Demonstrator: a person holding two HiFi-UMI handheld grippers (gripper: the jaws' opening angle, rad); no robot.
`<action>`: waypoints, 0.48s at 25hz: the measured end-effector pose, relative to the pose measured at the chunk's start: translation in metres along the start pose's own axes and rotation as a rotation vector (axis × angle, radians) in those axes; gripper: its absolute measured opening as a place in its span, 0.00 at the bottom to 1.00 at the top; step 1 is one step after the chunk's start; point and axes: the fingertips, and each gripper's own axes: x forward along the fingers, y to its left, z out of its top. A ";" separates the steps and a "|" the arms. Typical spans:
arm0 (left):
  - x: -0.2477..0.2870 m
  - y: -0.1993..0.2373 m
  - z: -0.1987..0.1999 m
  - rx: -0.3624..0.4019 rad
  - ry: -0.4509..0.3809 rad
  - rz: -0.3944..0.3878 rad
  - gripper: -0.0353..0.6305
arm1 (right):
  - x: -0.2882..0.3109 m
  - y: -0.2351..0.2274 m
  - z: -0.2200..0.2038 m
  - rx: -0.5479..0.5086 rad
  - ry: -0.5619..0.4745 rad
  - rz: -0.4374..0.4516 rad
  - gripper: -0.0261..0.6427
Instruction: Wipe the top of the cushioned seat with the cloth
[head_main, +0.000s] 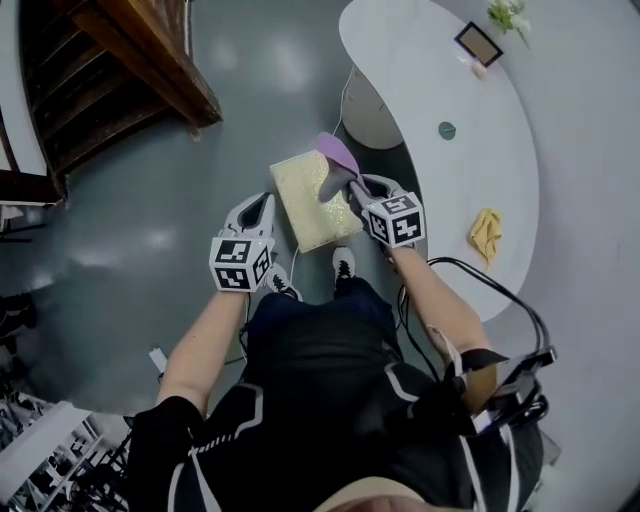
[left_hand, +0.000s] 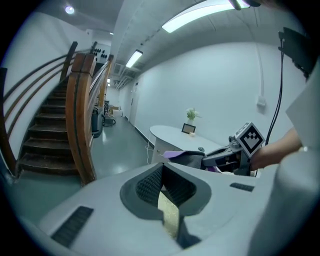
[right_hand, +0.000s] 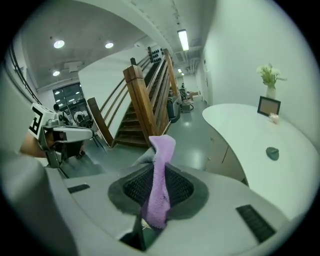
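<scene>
The cushioned seat (head_main: 305, 205) is a pale gold square pad low on the floor in front of the person's shoes. My right gripper (head_main: 347, 184) hangs over its far right corner, shut on a purple cloth (head_main: 336, 152) that sticks up beyond the jaws. In the right gripper view the cloth (right_hand: 159, 185) runs up between the dark pads. My left gripper (head_main: 259, 207) stands beside the seat's left edge with its jaws together and nothing in them. In the left gripper view a strip of the gold seat (left_hand: 170, 216) shows below the jaws, and the right gripper (left_hand: 212, 159) is across from it.
A curved white counter (head_main: 500, 160) fills the right side, with a yellow rag (head_main: 486, 235), a picture frame (head_main: 478, 43) and a small plant (head_main: 508, 14) on it. A wooden staircase (head_main: 120, 70) rises at the upper left. A black cable (head_main: 500, 292) trails by the right arm.
</scene>
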 end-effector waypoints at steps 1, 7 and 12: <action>-0.004 0.000 0.008 0.002 -0.013 0.002 0.06 | -0.005 0.001 0.009 -0.006 -0.013 -0.004 0.14; -0.032 -0.001 0.067 -0.008 -0.117 -0.001 0.06 | -0.050 0.013 0.072 -0.010 -0.136 -0.008 0.14; -0.064 0.006 0.124 0.000 -0.213 -0.009 0.06 | -0.089 0.030 0.138 -0.039 -0.259 -0.003 0.14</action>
